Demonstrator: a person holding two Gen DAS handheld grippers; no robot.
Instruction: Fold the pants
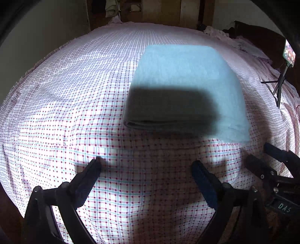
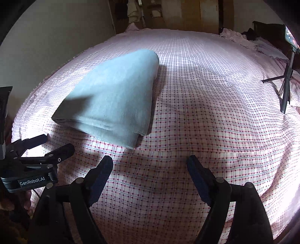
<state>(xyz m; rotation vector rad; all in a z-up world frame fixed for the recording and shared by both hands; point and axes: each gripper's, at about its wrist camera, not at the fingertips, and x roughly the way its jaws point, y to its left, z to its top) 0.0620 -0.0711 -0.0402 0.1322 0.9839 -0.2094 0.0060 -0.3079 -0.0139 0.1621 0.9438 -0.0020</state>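
Note:
The light blue pants [image 1: 185,82] lie folded into a thick rectangle on the checked bed sheet [image 1: 75,105], folded edge toward me, its near part in shadow. In the right wrist view the pants [image 2: 116,97] lie ahead to the left. My left gripper [image 1: 146,165] is open and empty, hovering over the sheet just short of the pants. My right gripper [image 2: 150,161] is open and empty, to the right of the pants. The right gripper [image 1: 273,159] also shows at the right edge of the left wrist view; the left gripper [image 2: 50,146] shows at the left of the right wrist view.
A phone on a tripod [image 2: 286,78] stands on the bed at the right. Crumpled clothes [image 2: 236,36] lie at the far right corner. A wall and wooden furniture [image 1: 161,11] stand beyond the bed's far edge.

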